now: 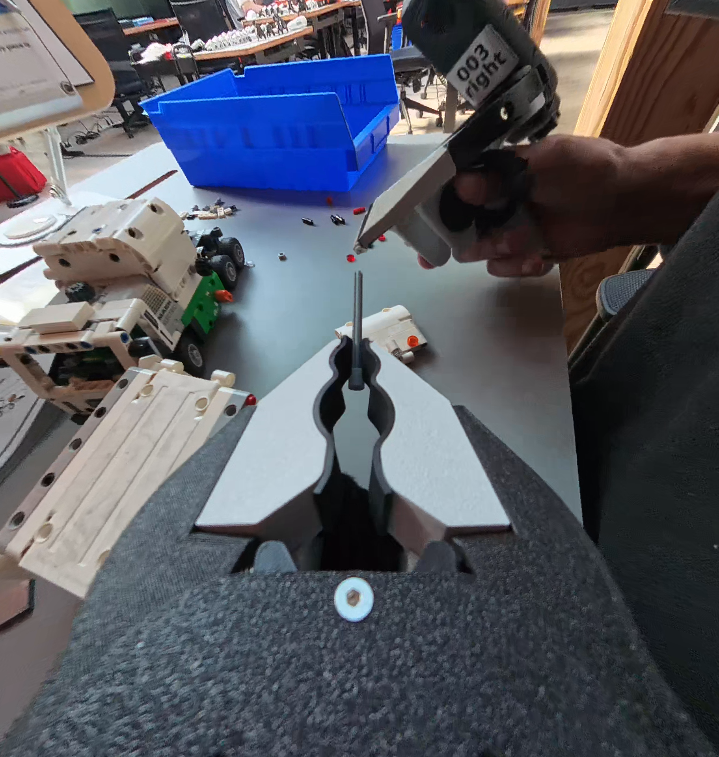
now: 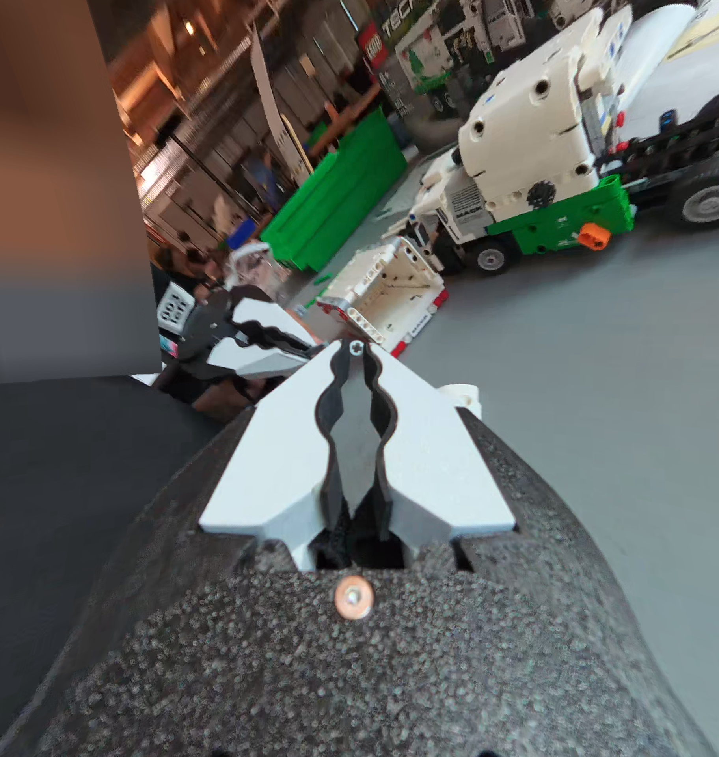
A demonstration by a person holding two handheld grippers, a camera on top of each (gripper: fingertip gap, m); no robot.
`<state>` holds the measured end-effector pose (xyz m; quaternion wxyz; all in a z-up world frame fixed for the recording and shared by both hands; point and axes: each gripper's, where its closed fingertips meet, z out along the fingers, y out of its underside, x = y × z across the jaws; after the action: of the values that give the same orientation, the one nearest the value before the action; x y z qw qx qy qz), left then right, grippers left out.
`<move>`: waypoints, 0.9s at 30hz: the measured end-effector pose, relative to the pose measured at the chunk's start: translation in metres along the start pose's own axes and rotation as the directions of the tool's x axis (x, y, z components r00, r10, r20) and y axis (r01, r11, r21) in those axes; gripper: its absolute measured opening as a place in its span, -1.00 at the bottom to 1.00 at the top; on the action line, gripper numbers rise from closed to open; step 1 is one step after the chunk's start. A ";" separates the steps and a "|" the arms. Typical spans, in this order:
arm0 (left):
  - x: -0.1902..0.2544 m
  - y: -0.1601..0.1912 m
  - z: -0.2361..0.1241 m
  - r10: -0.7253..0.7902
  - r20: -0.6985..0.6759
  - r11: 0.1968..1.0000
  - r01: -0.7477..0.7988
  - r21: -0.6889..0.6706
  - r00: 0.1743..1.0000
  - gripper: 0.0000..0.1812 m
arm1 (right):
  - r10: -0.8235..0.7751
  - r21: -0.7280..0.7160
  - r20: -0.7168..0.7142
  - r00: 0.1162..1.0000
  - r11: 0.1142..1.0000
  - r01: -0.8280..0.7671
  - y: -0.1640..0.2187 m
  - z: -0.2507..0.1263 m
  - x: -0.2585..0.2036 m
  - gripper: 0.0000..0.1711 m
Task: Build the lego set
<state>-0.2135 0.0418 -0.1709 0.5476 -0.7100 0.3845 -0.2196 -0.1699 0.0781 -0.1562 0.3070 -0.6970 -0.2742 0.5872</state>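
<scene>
My left gripper [image 1: 356, 343] is shut on a long dark grey axle [image 1: 358, 311], which sticks out forward past its tips above the grey table [image 1: 472, 368]. My right gripper [image 2: 356, 347] is shut on a small light grey round bush with a cross hole [image 2: 356, 349], pinched at its very tips. It also shows in the left wrist view [image 1: 360, 245], just beyond the axle's far end. The left gripper shows in the right wrist view [image 2: 267, 348], to the left. The white and green lego truck [image 1: 145, 286] stands at the left and also shows in the right wrist view [image 2: 534, 184].
A white panel assembly [image 1: 116, 450] lies beside the left gripper. A small white sub-assembly with an orange stud [image 1: 394, 327] lies just past the tips. A blue bin [image 1: 276, 131] stands at the back and a green bin [image 2: 337, 205] beyond the table. Small loose parts [image 1: 337, 219] lie scattered. My right fingertips sit around 7 centimeters from my left ones.
</scene>
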 end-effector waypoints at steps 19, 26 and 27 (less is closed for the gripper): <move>0.004 0.001 0.002 -0.008 -0.045 1.000 0.008 -0.007 0.999 -0.98 | 0.311 0.026 0.144 0.939 0.948 -0.318 0.010 0.016 -0.015 -0.96; 0.005 0.003 0.004 -0.012 -0.058 1.000 0.011 -0.026 0.998 -0.98 | 0.308 0.026 0.132 0.942 0.949 -0.314 0.011 0.016 -0.014 -0.96; 0.005 0.003 0.004 -0.013 -0.059 1.000 0.012 -0.024 0.998 -0.98 | 0.309 0.025 0.132 0.942 0.949 -0.315 0.012 0.016 -0.014 -0.96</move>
<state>-0.2085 0.0395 -0.1755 0.5261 -0.7121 0.3986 -0.2392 -0.1873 0.0619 -0.1580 0.2082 -0.6858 -0.1657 0.6774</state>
